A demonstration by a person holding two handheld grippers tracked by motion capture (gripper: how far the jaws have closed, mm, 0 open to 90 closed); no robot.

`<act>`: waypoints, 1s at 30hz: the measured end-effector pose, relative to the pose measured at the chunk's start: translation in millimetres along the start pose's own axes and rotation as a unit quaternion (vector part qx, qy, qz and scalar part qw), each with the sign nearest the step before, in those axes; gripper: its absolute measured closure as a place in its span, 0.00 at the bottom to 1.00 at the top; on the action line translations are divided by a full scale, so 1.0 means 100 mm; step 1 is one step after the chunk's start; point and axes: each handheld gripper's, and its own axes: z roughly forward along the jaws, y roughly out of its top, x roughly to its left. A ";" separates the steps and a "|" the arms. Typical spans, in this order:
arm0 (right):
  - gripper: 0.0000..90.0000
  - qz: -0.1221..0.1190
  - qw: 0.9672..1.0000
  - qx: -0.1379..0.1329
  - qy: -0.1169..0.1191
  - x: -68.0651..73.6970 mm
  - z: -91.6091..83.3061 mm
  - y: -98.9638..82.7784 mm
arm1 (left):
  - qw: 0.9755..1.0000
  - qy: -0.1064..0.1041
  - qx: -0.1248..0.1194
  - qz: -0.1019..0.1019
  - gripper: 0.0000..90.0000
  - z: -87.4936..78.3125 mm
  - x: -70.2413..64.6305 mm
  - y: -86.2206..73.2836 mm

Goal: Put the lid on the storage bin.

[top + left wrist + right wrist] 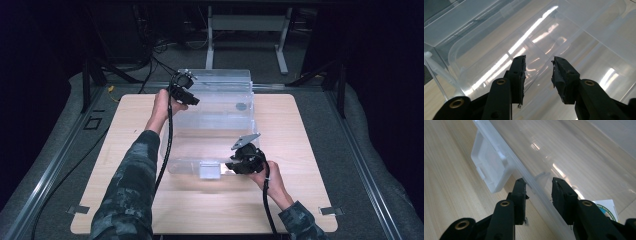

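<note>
Left gripper (192,101) sits at the far left corner of the clear plastic bin (215,125), which stands in the middle of the wooden table (125,140). Its own view looks down into the bin, and the thin transparent rim (534,80) runs up between the two black pads (517,77); the jaws have drawn in around that edge, but whether the pads actually press on the plastic cannot be told through the glare. Left hand (161,107) and camouflage sleeve (127,195) reach in from the lower left, cable trailing down along the forearm

Bin is empty as far as the clear walls show, with a small dark round mark (241,106) on its right part and a white latch handle (210,170) on the near side

Right gripper (229,162) is at the bin's near right corner, just right of that latch (490,167). Its jaws straddle the near rim (534,185), one pad outside over the table, the other inside the wall; contact with the lip cannot be told. A white label with green print (607,207) lies at the right, beyond the inner jaw
</note>
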 end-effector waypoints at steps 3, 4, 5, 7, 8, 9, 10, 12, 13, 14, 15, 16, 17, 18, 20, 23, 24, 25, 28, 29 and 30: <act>0.71 0.001 1.000 -0.007 -0.010 0.02 0.00 -0.01 | 1.000 -0.002 0.004 0.003 0.73 -0.01 -0.01 0.00; 0.71 0.002 1.000 -0.007 -0.012 0.02 0.00 -0.01 | 1.000 -0.003 0.005 0.004 0.73 -0.01 -0.01 0.01; 0.70 0.003 1.000 -0.008 -0.014 0.03 0.01 -0.01 | 1.000 -0.004 0.007 0.006 0.74 -0.02 -0.01 0.01; 0.70 0.005 1.000 -0.010 -0.016 0.04 0.01 -0.01 | 1.000 -0.005 0.012 0.010 0.75 -0.03 -0.02 0.02; 0.69 0.002 1.000 -0.001 -0.021 0.04 0.00 0.00 | 1.000 -0.006 0.013 0.011 0.76 -0.03 -0.02 0.03; 0.69 0.003 1.000 -0.010 -0.021 0.05 0.01 -0.01 | 1.000 -0.006 0.014 0.012 0.76 -0.04 -0.03 0.03; 0.69 0.002 1.000 -0.010 -0.025 0.05 0.01 -0.01 | 1.000 -0.008 0.015 0.014 0.77 -0.05 -0.03 0.03; 0.69 0.003 1.000 -0.009 -0.030 0.06 0.01 -0.01 | 1.000 -0.007 0.016 0.017 0.78 -0.07 -0.04 0.04; 0.68 0.003 0.999 -0.010 -0.030 0.06 0.02 -0.01 | 1.000 -0.008 0.018 0.018 0.78 -0.08 -0.05 0.04; 0.68 0.004 1.000 -0.011 -0.029 0.06 0.02 -0.01 | 1.000 -0.009 0.017 0.019 0.78 -0.08 -0.06 0.04; 0.68 0.005 0.999 -0.012 -0.029 0.06 0.02 -0.01 | 1.000 -0.009 0.017 0.020 0.78 -0.09 -0.06 0.05; 0.67 0.006 0.999 -0.012 -0.030 0.06 0.02 -0.01 | 1.000 -0.009 0.019 0.021 0.79 -0.10 -0.07 0.05; 0.67 0.007 0.999 -0.011 -0.030 0.06 0.02 -0.01 | 1.000 -0.009 0.020 0.022 0.79 -0.11 -0.07 0.05; 0.66 0.006 1.000 -0.004 -0.029 0.05 0.02 -0.01 | 0.999 -0.009 0.020 0.023 0.80 -0.12 -0.08 0.04; 0.65 0.005 0.999 -0.001 -0.031 0.05 0.01 -0.01 | 0.999 -0.011 0.022 0.023 0.80 -0.15 -0.08 0.03; 0.64 0.007 0.999 -0.010 -0.038 0.06 0.03 -0.01 | 0.999 -0.015 0.019 0.023 0.81 -0.18 -0.08 0.02; 0.64 0.007 0.999 -0.012 -0.038 0.06 0.03 -0.02 | 0.999 -0.016 0.019 0.023 0.81 -0.19 -0.09 0.02; 0.64 0.007 0.999 -0.002 -0.037 0.06 0.02 -0.01 | 0.999 -0.017 0.018 0.024 0.81 -0.20 -0.09 0.02; 0.63 0.008 0.999 -0.009 -0.039 0.06 0.03 -0.01 | 0.999 -0.018 0.017 0.028 0.82 -0.23 -0.12 0.02; 0.63 0.008 0.999 -0.010 -0.040 0.06 0.03 -0.01 | 0.999 -0.018 0.016 0.029 0.82 -0.24 -0.13 0.02; 0.63 0.008 0.999 -0.010 -0.040 0.06 0.03 -0.01 | 0.999 -0.018 0.015 0.030 0.82 -0.25 -0.14 0.02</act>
